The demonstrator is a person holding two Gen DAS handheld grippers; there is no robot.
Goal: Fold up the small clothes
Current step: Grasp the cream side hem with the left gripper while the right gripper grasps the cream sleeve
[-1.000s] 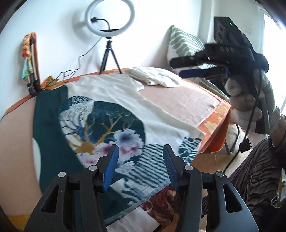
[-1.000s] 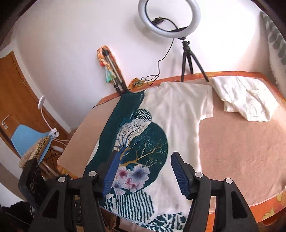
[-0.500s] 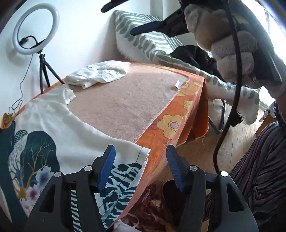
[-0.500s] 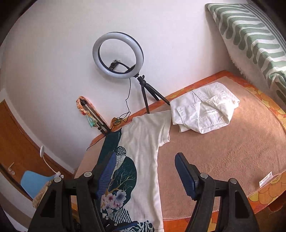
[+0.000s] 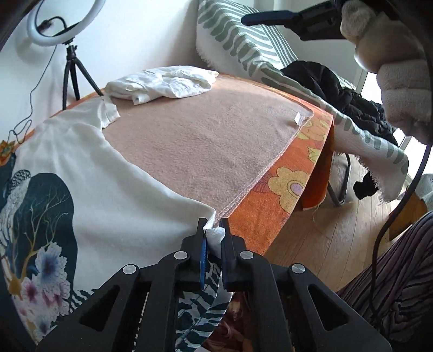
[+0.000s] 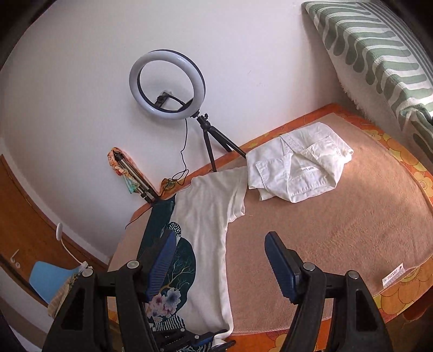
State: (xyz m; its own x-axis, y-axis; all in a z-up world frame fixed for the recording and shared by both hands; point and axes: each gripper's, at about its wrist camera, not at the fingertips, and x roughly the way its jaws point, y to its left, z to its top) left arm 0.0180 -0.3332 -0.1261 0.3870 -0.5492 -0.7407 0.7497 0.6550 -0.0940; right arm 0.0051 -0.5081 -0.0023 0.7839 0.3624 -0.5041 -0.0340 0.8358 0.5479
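A white T-shirt with a dark green tree-and-flower print (image 5: 81, 184) lies flat on the tan blanket (image 5: 203, 135); it also shows in the right wrist view (image 6: 208, 216). My left gripper (image 5: 213, 230) is shut on the shirt's near right hem corner at the blanket's front edge. My right gripper (image 6: 219, 262) is open and empty, held high above the table; its fingers (image 5: 270, 19) show at the top of the left wrist view.
A crumpled white shirt (image 6: 297, 165) lies at the back of the blanket. A ring light on a tripod (image 6: 167, 84) stands by the wall. A green-striped cushion (image 6: 373, 51) and dark clothes (image 5: 338, 92) lie at the right. An orange flowered cloth (image 5: 284, 189) hangs over the table edge.
My left gripper moved right along the hem to the shirt's corner and shut on it. My right gripper rose and swung right, staying open.
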